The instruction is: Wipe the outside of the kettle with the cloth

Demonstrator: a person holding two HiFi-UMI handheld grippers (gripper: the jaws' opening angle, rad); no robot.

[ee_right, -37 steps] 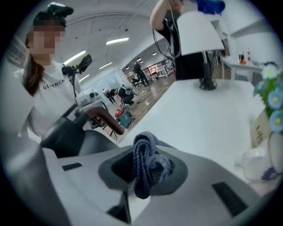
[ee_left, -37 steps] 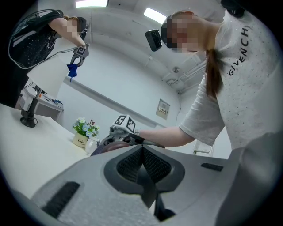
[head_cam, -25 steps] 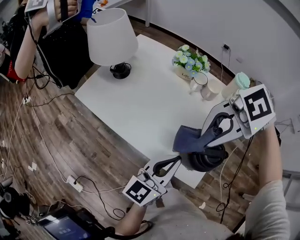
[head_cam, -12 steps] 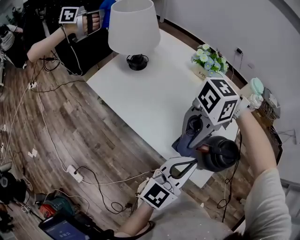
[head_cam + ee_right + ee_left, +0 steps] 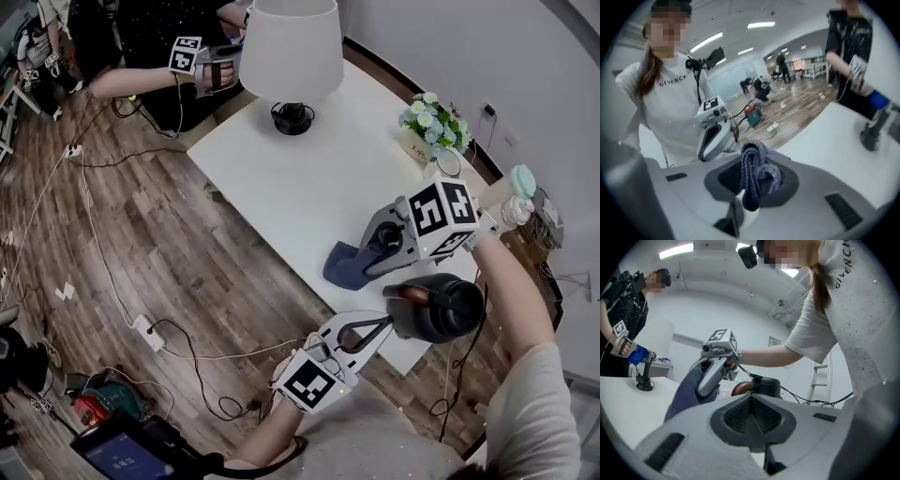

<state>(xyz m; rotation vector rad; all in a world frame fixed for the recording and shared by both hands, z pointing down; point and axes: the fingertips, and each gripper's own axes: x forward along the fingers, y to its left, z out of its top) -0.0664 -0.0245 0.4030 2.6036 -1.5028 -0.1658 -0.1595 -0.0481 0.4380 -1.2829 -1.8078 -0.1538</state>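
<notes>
**Item 1. Kettle** [image 5: 445, 314]: black and round-bodied. It stands upright on the near corner of the white bench [image 5: 300, 187], at 4 o'clock in the head view. A brown part shows on top, toward its 9 o'clock side.

**Item 2. Cloth** [image 5: 345, 266]: dark blue and bunched, at 10 o'clock from the kettle. It is just beside the kettle, and the left gripper view shows a gap between them. One fold is pinched and the rest hangs toward the bench top. Whether it touches the bench cannot be told.

**Item 3. Right gripper** [image 5: 370, 262]: jaws clamped on a fold of the cloth and pointing toward 8 o'clock, with the marker cube uppermost. It is held over the bench at 11 o'clock from the kettle.

**Item 4. Left gripper** [image 5: 379, 324]: jaws closed, pads meeting, nothing between them. The tips are near the kettle's 9 o'clock side. The body reaches out past the bench edge toward 7 o'clock.

**Item 5. Lamp** [image 5: 291, 47]: white shade and black base, at the bench's 12 o'clock end.

**Item 6. Flowers** [image 5: 433, 117]: potted, at 1 o'clock on the bench.

**Item 7. Second person** [image 5: 141, 80]: at 11 o'clock, beyond the bench, an arm reaching toward the lamp.
</notes>
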